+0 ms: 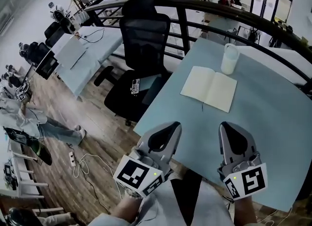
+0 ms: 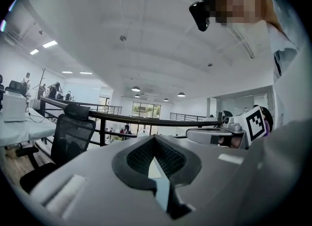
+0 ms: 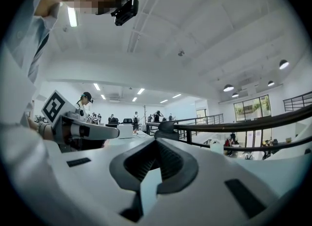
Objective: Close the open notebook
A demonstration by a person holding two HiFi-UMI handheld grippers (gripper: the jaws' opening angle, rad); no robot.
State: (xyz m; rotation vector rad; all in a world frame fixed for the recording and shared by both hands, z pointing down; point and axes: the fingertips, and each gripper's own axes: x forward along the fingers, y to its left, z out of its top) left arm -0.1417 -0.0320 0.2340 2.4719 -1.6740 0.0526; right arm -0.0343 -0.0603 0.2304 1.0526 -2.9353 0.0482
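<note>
The open notebook (image 1: 209, 88) lies flat on the pale blue table (image 1: 273, 122), cream pages up, with a thin ribbon hanging toward me. My left gripper (image 1: 175, 124) hovers over the table's near left edge, jaws shut and empty. My right gripper (image 1: 224, 124) is level with it, a little to the right, also shut and empty. Both point toward the notebook and stop short of it. In the left gripper view the jaws (image 2: 154, 141) meet at the tip; in the right gripper view the jaws (image 3: 156, 143) do the same. The notebook is hidden in both gripper views.
A white cup (image 1: 229, 59) stands just behind the notebook. A black office chair (image 1: 141, 49) with a phone (image 1: 135, 86) on its seat is at the table's left side. A dark curved railing (image 1: 204, 8) runs behind. Cables lie on the wooden floor (image 1: 87, 164).
</note>
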